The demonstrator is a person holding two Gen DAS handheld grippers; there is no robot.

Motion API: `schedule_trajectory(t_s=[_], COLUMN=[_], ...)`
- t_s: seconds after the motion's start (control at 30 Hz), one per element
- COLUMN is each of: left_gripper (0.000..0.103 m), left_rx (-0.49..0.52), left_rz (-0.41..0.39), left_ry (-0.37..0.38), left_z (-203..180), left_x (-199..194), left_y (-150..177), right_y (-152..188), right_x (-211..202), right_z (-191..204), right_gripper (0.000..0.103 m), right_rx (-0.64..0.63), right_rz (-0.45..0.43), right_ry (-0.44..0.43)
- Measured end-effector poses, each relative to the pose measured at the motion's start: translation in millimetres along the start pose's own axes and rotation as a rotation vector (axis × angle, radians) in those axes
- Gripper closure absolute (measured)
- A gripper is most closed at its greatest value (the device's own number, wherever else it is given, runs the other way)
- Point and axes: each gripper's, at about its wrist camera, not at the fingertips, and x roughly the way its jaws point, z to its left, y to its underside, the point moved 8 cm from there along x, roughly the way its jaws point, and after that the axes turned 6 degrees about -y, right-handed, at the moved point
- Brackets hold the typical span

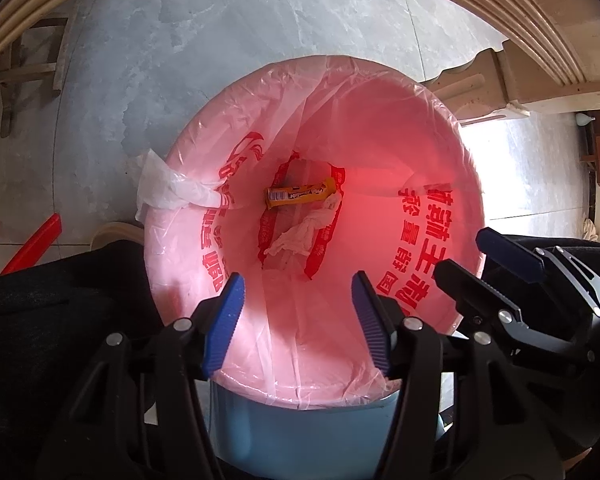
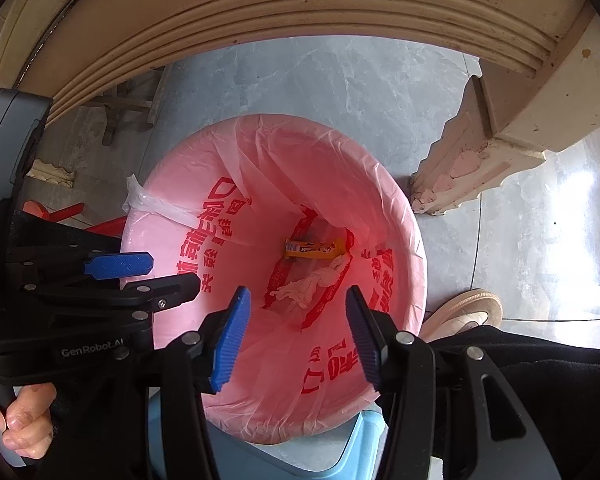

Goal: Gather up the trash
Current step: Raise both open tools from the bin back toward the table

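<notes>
Below, both grippers' jaws gape over bin (image 1: 460,208); wrapper (image 1: 300,195) inside.

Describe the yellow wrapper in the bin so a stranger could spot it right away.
Start at the round bin lined with a pink plastic bag with red print. Look down to its bottom, where two pieces of trash lie. The yellow oblong snack wrapper lies farther from the cameras, flat and printed, unlike the crumpled white tissue next to it.

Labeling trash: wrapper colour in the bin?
Yellow-orange wrapper with a dark printed band; right wrist view shows it best.
</notes>
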Motion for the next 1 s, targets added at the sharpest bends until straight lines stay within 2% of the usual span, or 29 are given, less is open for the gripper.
schedule_trajectory(t_s=[0.2, 0.27, 0.5, 0.6, 0.73, 0.8, 0.9, 1.0], left_gripper=[0.047, 0.043, 0.041, 0.040, 0.039, 0.025, 0.024, 0.022], left_rx=[-0.003, -0.006, 0.022, 0.042, 0.065, 0.068, 0.087, 0.102], left_rz=[-0.020, -0.033, -0.144, -0.207, -0.322, -0.387, -0.484, -0.526], left_ry=[-0.016, -0.031, -0.089, -0.098, -0.165, -0.211, -0.267, -0.295], left_z=[2.5, 3.4, 7.3, 14.2, 35.0, 48.9, 66.6, 77.4], left_x=[-6.2, -9.6, -52.2, -91.1, -168.1, -212.8, -282.0, -342.2], left_y=[-0.2, -0.3, 5.2, 11.7, 12.6, 6.9, -8.4, -27.6], right_y=[0.8, 0.2, -2.4, -5.6, -18.4, -28.9, -51.1, -74.8], right_x=[-7.5, -13.0, -58.9, -94.0, -154.7, -190.1, -245.8, -298.2], right_z=[2.3, 4.3, 21.7, 29.4, 38.2, 41.9, 51.2, 65.5], right_gripper=[0.048, 0.047, 0.033, 0.027, 0.023, 0.019, 0.019, 0.016], right_rx=[0.000, -0.006, -0.044, -0.056, -0.056, -0.055, -0.082, -0.125], right_rz=[-0.019, -0.034, -0.135, -0.201, -0.314, -0.374, -0.461, -0.532], right_ry=[-0.006, 0.000, -0.003, -0.017, -0.060, -0.096, -0.128, -0.156])
